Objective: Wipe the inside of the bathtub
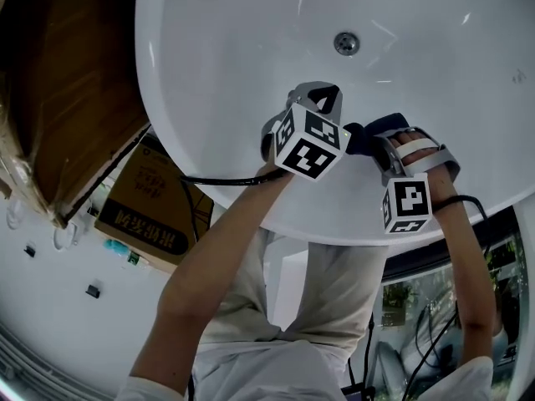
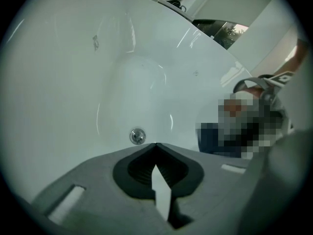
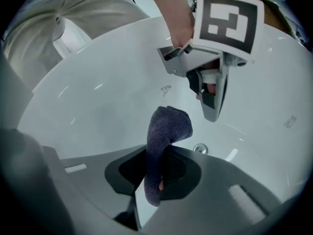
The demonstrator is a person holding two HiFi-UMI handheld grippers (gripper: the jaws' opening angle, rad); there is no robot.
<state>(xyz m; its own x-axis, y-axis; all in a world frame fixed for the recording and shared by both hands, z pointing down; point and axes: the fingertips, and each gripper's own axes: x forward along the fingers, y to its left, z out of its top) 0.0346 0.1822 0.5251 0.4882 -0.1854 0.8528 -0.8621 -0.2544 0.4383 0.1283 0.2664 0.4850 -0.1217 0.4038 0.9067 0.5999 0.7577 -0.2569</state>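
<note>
Inside the white bathtub (image 1: 251, 40), on the near sloping wall, I have the dark blue cloth (image 3: 166, 131) clamped in my right gripper (image 3: 159, 152). Its jaws are pressed together on the lower end of the cloth, and the free end stands up past the tips and folds over at the top. I cannot tell whether the cloth touches the tub wall.

From the head view the cloth shows as a dark bunch between the two marker cubes, just below the drain (image 1: 346, 43), which sits further up the tub floor.

My left gripper (image 2: 155, 145) hangs just beside the right one, pointing toward the drain. Its jaws are closed tip to tip with nothing between them; only the white tub surface shows through the gap behind the tips. In the right gripper view it hovers above the cloth, apart from it.

Outside the tub, to the left, a brown cardboard box (image 1: 150, 203) lies on the floor, and a black cable (image 1: 226, 180) runs along under the tub rim.
</note>
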